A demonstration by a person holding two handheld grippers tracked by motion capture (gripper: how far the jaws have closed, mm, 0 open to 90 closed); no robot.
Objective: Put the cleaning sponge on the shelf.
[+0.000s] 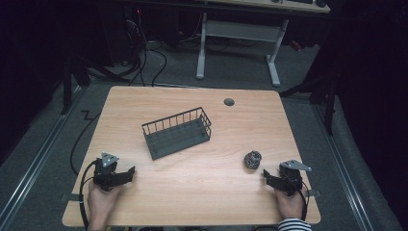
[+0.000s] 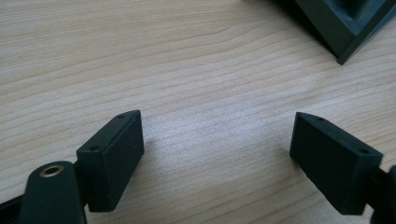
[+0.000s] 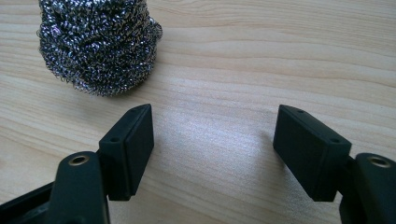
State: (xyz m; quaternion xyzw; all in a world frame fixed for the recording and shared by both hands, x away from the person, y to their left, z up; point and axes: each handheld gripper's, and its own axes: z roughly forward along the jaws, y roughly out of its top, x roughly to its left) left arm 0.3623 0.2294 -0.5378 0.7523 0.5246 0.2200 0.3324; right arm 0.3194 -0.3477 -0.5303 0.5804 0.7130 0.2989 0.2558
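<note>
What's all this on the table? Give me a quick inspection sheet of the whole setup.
Surface: wooden table, round cable hole near the far edge.
Job's things: steel wool ball lying loose near the right tongs; dark wire basket mid-table, nothing seen inside.
Clutter: nothing seen.
Tongs: left tongs open, holding nothing; right tongs open, short of the ball.
Cables: black cable trailing from the left tongs; floor cables behind the table.
Surroundings: dark room, grey floor, white desk frame beyond.
</note>
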